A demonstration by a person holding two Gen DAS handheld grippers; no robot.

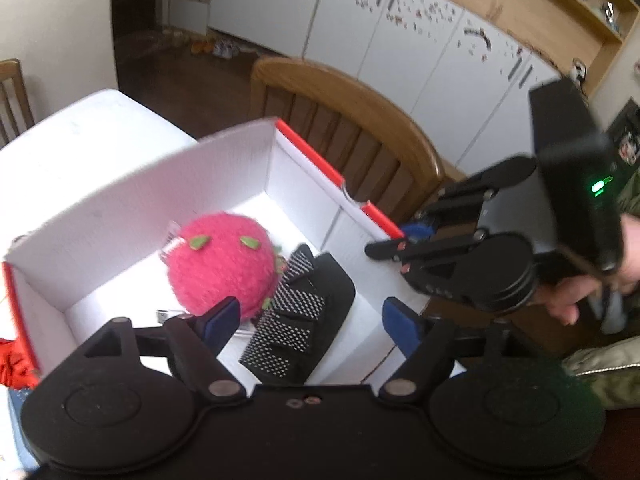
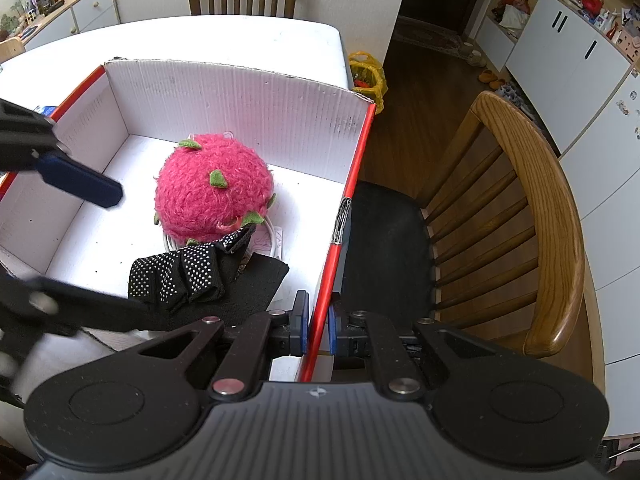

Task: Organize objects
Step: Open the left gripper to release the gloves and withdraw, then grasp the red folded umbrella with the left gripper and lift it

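From the left wrist camera, the left claw [image 1: 312,320] hangs with its blue pads wide apart over the open white box [image 1: 132,200], gripping nothing; below it in the box lie the pink plush fruit [image 1: 224,268] and, touching its side, the black dotted gloves [image 1: 300,316]; the right claw [image 1: 394,240] shows at the box's red-edged side wall, held by the person's hand [image 1: 580,292]; a wooden chair [image 1: 352,120] stands just beyond the box, and a scrap of red cloth [image 1: 16,364] lies outside the box at the left edge.

From the right wrist camera, the right claw [image 2: 318,328] is closed on the red rim of the box [image 2: 240,92], one pad inside the wall and one outside; the box sits on the white table [image 2: 200,40] at its corner, with the plush fruit [image 2: 214,192] near the middle of the floor and the gloves [image 2: 188,272] in front of it, partly over a white cable; the left claw [image 2: 80,184] hovers open above the box's left half.

The step in hand appears to be steadying the box while the left claw finishes placing things; to do it well, the right claw's grip on the thin cardboard should remain firm but not pull sideways, since the wall could bend or the box slide toward the table edge; the left claw should lift straight up, clear of the plush fruit, before reaching for the next thing.
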